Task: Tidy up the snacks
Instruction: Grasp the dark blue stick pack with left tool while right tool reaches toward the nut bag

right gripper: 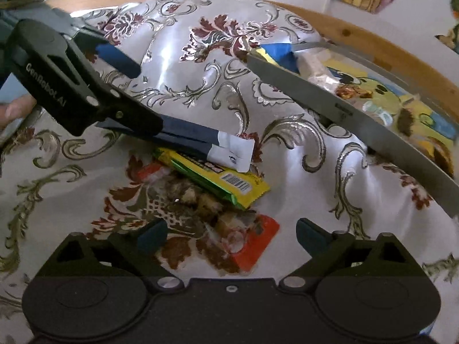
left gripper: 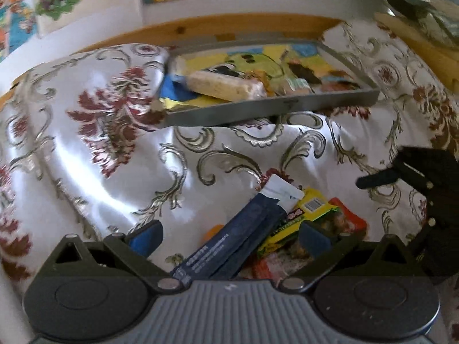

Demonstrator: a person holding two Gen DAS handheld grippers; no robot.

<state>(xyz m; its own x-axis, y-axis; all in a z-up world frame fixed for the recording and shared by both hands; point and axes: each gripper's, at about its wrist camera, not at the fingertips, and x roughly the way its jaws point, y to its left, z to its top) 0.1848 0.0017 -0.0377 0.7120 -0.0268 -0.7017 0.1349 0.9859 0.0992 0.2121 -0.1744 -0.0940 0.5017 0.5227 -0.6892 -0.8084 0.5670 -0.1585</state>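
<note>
Tablecloth [left gripper: 94, 149]: patterned, shiny, spread beneath both our grippers.

Tray [left gripper: 275, 107]: grey, ahead of our left gripper [left gripper: 229, 236], already holding several snacks.

Orange packet [right gripper: 252, 243]: flat on the cloth between our right gripper's [right gripper: 231, 236] spread, empty jaws.

Yellow packet [right gripper: 229, 180]: overlapping the orange one, just ahead of that gripper.

Dark blue sachet [left gripper: 243, 238]: lying between our left gripper's wide-apart fingers; we cannot tell whether they touch it.

Patterned cloth [right gripper: 178, 66] (tray [right gripper: 344, 114], snack packets [right gripper: 229, 180])
</note>
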